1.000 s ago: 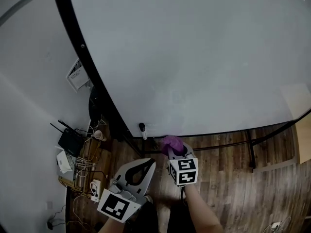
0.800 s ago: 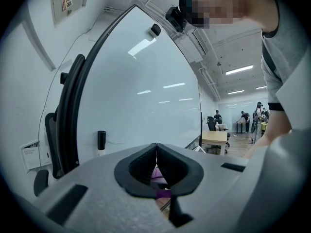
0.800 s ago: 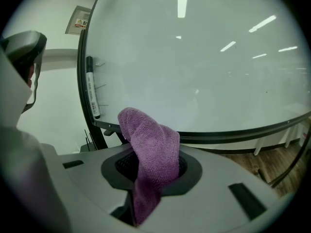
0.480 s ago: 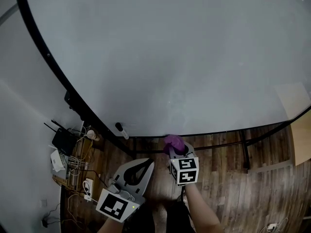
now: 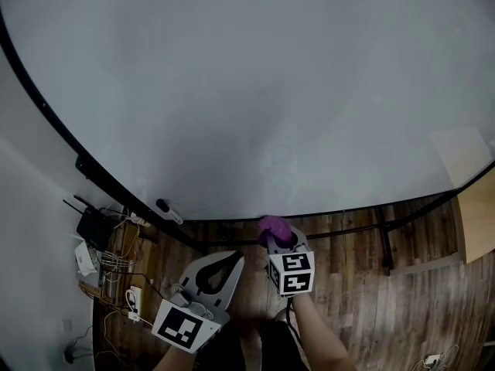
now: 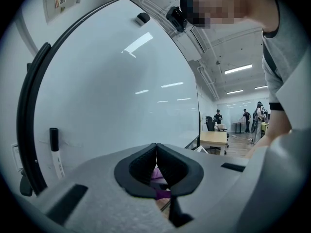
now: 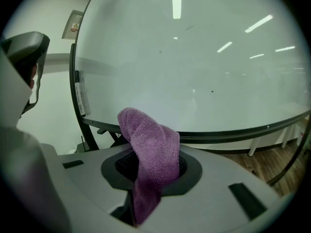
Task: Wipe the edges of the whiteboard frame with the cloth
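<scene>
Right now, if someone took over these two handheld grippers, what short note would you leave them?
Left gripper: jaws shut, holding nothing, low beside the right one.
Right gripper: shut on the purple terry cloth, which sticks up out of the jaws.
The cloth is close to the bottom edge of the black whiteboard frame; I cannot tell whether it touches.
Done: nothing shows which edges have been wiped.
Left: run the cloth along the frame edges, probably minding the black-capped marker pen near the left edge.
</scene>
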Motion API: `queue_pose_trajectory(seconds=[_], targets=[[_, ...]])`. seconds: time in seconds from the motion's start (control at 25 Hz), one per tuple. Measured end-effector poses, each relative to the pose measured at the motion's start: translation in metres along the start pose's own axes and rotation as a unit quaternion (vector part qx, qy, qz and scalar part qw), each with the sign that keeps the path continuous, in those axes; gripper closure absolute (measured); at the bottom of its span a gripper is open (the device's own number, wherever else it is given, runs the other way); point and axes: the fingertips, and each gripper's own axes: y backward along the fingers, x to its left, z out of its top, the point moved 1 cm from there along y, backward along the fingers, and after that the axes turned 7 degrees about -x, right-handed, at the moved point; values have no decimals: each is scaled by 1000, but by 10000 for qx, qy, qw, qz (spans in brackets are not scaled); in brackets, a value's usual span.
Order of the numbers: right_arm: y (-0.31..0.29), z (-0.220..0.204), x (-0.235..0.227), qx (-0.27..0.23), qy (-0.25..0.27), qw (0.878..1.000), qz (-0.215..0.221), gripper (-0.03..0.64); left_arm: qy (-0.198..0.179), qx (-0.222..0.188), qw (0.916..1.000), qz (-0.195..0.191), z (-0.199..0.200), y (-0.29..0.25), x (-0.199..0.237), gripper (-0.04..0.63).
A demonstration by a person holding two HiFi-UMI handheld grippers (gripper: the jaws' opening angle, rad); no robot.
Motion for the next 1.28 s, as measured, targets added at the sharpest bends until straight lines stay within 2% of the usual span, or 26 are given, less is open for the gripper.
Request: queue_pose_trajectory(seconds=[0.64,1.28], targets=[[22,-2,-65,-14,85,10000,24,528,-66,-34,9999,-75,-3,-55,-48,578],[38,-7,-120,-18,153,9999,-43,528,-165,-12,9998,132,-7,-82,-79,578]])
